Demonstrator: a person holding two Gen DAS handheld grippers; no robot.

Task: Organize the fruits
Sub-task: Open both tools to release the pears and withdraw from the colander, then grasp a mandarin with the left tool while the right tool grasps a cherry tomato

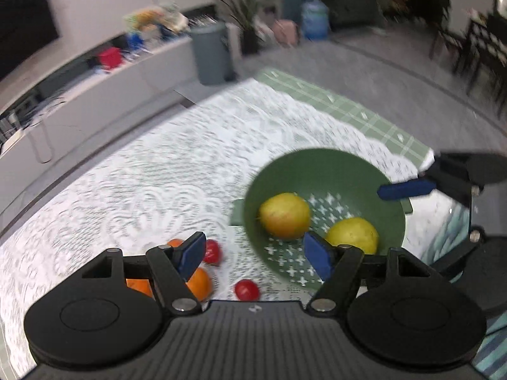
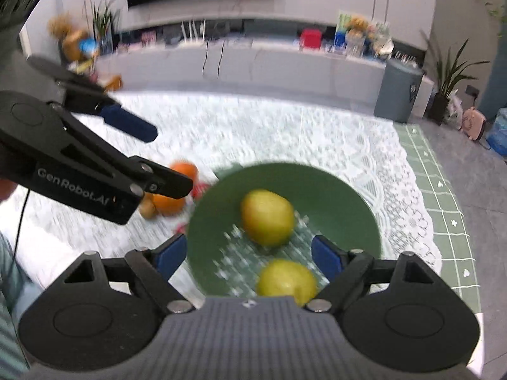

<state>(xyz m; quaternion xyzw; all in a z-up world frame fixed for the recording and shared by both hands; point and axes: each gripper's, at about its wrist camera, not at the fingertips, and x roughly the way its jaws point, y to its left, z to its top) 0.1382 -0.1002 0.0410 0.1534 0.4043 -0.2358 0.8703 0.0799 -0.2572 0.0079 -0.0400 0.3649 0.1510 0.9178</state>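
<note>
Green colander [image 1: 329,171] already held two yellow fruits [image 2: 267,217], while oranges [image 1: 199,283] and small red fruits [image 1: 246,289] lay left on the lace tabletop [image 1: 158,174]; with left gripper [image 1: 253,253] and right gripper [image 2: 250,258] jaws wide and empty, we judged a careless reach might roll them away.

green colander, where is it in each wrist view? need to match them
Left wrist view: green colander sits right of centre on the lace cloth, two yellow fruits inside; the left tongs frame its near rim.
Right wrist view: the colander is centre, just ahead of the right tongs, same two fruits inside.
Shared landmark: the oranges on the cloth beside the colander's left edge.
</note>
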